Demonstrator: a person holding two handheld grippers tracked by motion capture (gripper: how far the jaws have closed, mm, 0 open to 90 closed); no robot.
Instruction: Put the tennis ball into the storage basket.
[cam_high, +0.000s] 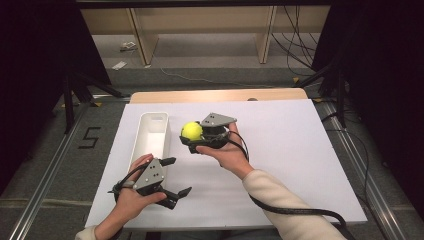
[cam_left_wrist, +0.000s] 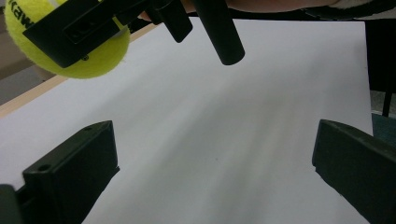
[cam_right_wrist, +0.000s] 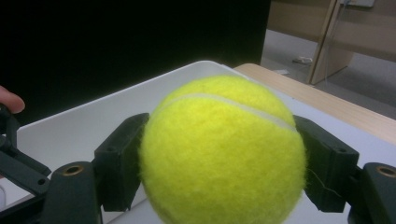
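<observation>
The right gripper (cam_high: 192, 137) had its two black jaws clamped on opposite sides of a yellow tennis ball (cam_high: 191, 131), which it held clear of the white sheet (cam_high: 280, 165) and just beside the right-hand long wall of the white bin (cam_high: 150, 134). In the right gripper view the ball (cam_right_wrist: 224, 154) sat squarely between the jaw pads, with the bin's pale rim (cam_right_wrist: 140, 91) close behind it and the table's wooden edge (cam_right_wrist: 317, 100) running off to the right. The left gripper (cam_high: 175, 176) hovered low near the front of the sheet, just past the bin's near end, its jaws spread wide with nothing between them. Its own view looked across bare white sheet (cam_left_wrist: 219, 140) toward the held ball (cam_left_wrist: 70, 42). Between the two grippers lay a stretch of uncluttered sheet, and the whole right half of the sheet out to its right edge stood free. The sheet's near edge ran just below the left hand (cam_high: 132, 200).
</observation>
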